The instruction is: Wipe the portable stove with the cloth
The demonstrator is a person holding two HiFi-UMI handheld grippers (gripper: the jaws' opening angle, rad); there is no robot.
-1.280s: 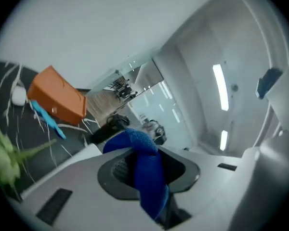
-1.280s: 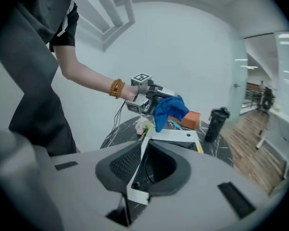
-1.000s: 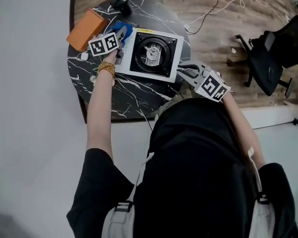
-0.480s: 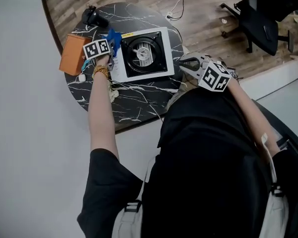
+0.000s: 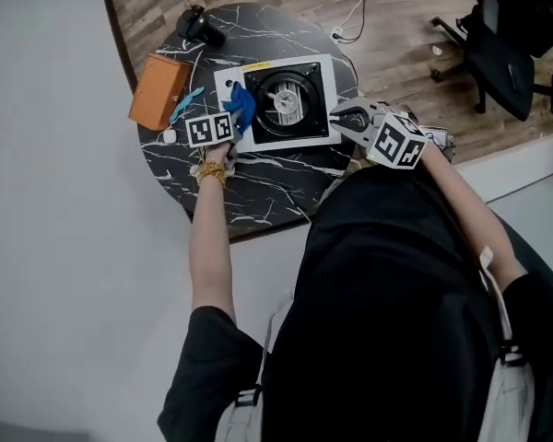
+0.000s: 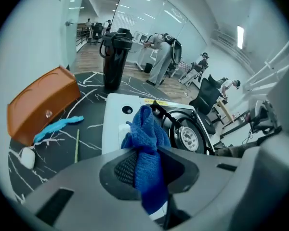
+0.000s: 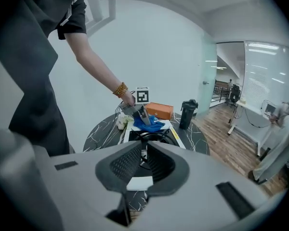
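The left hand-held gripper [image 5: 230, 125] is grasping a bunched blue cloth [image 5: 242, 109], which sits on the white left strip of the stove [image 5: 318, 70], just beside the burner [image 5: 284, 99]. The right hand-held gripper [image 5: 343, 118] is clenched on nothing, near the stove's right edge, over the dark marble worktop [image 5: 258, 187].

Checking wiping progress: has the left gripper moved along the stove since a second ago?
Yes. Holding the blue cloth, the left gripper slid along the portable stove's left edge toward the person, away from the orange box.
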